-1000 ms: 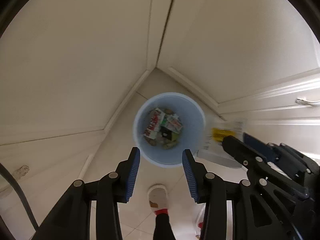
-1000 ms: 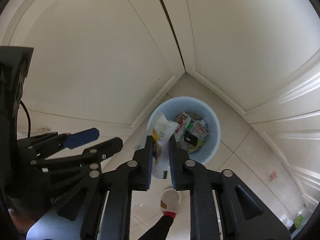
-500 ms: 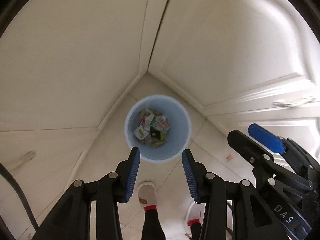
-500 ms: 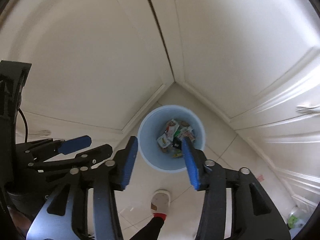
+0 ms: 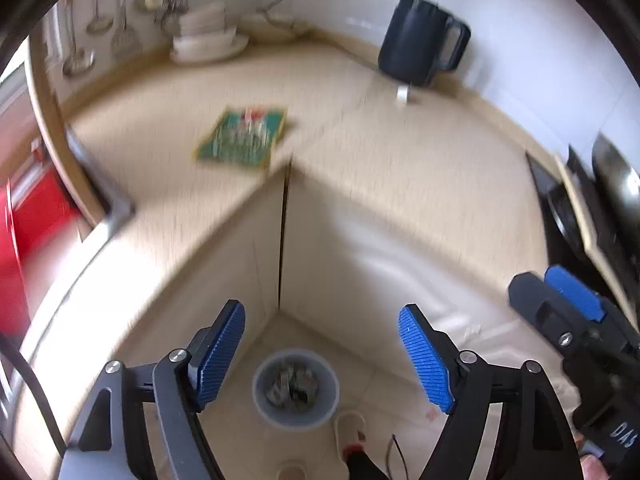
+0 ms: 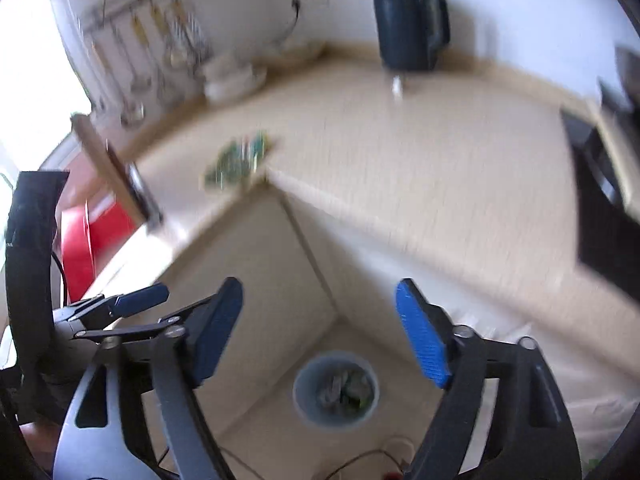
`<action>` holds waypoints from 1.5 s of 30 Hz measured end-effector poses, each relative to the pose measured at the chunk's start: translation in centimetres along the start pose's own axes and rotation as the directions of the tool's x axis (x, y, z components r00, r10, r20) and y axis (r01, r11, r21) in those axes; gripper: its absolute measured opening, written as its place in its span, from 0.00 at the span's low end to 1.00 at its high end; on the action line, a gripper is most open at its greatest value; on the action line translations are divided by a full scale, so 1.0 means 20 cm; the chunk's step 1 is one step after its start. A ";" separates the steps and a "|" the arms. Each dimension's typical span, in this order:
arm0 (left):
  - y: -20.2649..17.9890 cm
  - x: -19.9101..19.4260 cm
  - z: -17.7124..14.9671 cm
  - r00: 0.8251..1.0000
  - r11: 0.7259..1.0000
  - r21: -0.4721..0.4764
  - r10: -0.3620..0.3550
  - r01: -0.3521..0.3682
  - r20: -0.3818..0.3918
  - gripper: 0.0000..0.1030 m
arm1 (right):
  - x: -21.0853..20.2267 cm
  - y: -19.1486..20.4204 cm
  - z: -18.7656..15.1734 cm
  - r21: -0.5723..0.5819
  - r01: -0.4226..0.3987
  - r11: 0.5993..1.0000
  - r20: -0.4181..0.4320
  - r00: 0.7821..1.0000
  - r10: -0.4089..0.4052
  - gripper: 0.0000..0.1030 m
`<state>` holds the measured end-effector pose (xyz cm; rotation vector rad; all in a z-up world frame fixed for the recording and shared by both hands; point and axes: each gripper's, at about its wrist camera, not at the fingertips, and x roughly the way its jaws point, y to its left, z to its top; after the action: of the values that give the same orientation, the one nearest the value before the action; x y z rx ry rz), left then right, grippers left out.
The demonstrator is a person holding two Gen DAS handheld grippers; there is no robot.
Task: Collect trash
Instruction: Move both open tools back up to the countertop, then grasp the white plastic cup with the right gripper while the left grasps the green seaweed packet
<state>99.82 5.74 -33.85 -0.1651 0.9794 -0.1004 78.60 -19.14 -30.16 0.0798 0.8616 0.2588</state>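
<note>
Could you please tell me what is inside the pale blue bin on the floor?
The bin holds a heap of crumpled wrappers; blur hides their print, and the heap covers whatever lies beneath it.

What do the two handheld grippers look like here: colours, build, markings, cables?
Both the left gripper and right gripper have black linkage frames with silver rivets and ribbed blue pads. White "DAS" lettering marks the right one. A black cable runs beside the left.

Both wrist views look steeply down from high over the counter corner (image 5: pixel 288 160); shared: bin (image 5: pixel 295 388) on floor, kettle (image 6: pixel 408 28) far.
</note>
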 end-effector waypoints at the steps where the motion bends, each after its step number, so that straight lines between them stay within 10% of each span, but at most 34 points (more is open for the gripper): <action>1: 0.01 -0.02 0.06 1.000 1.000 0.002 0.014 -0.014 0.018 0.74 | -0.01 0.00 0.06 -0.004 -0.002 1.000 0.022 1.000 0.002 0.77; 10: 0.06 0.20 0.43 0.988 0.983 -0.112 0.151 -0.145 0.039 0.75 | 0.38 -0.24 0.69 0.018 0.041 0.999 0.099 0.994 -0.043 0.86; 23: 0.31 0.94 0.77 0.957 0.917 -0.277 0.261 -0.287 -0.126 0.75 | 1.56 -0.71 1.35 0.047 0.135 0.990 -0.128 0.983 -0.128 0.86; 28: 0.36 1.06 0.81 0.953 0.912 -0.280 0.265 -0.298 -0.148 0.75 | 1.75 -0.76 1.43 0.024 0.162 0.987 -0.171 0.973 -0.155 0.76; 35: 0.37 1.13 0.79 0.972 0.949 -0.228 0.189 -0.217 -0.139 0.75 | 1.79 -0.75 1.42 -0.038 0.151 0.988 -0.175 0.972 -0.155 0.26; 45: 0.33 1.18 0.81 0.967 0.951 -0.192 0.219 -0.242 -0.134 0.75 | 1.60 -0.66 1.28 -0.042 -0.005 0.999 -0.157 0.988 -0.002 0.21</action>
<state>126.42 10.05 -45.51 -0.2368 1.1134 0.2105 120.47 -22.77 -39.50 0.0207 1.0118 0.2872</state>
